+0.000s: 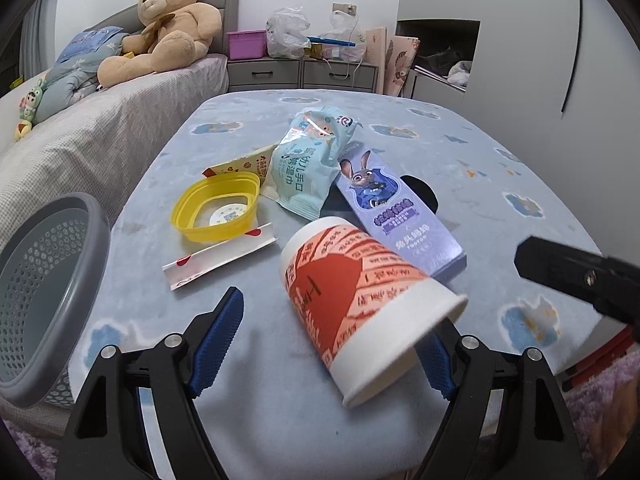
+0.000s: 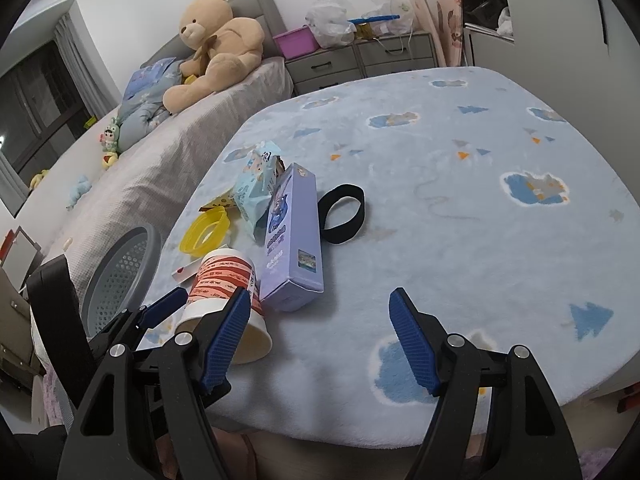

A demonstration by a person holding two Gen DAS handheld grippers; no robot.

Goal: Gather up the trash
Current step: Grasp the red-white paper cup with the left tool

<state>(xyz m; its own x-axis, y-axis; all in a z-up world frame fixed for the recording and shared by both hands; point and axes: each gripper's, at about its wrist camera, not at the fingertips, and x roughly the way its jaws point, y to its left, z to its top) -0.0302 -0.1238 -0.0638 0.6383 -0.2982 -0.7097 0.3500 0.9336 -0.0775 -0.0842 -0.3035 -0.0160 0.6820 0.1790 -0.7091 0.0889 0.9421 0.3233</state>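
At the far left, a grey perforated basket stands at the edge of the blue cloud-patterned blanket that covers the bed; beside it a second bed carries a big tan teddy bear. The trash lies in a loose cluster on the blanket. Nearest the basket is a white wrapper strip with red hearts, and just behind it a yellow plastic lid ring, with a yellow printed sachet poking out behind that. Next comes a pale blue wet-wipe packet, leaning against a long purple box with a cartoon rabbit. A black elastic band lies on the far side of the box.

In front of the box a red-and-white paper cup lies on its side, mouth toward the camera. The left tongs straddle it — one blue pad stands clear on the cup's left, while the other is mostly hidden behind the cup's rim, so contact there cannot be told. The jaws are wide, with the cup between them and not visibly squeezed.

Farther right, the right tongs hover over bare blanket near the bed's front edge — jaws spread wide with nothing between them, close beside the cup and box.
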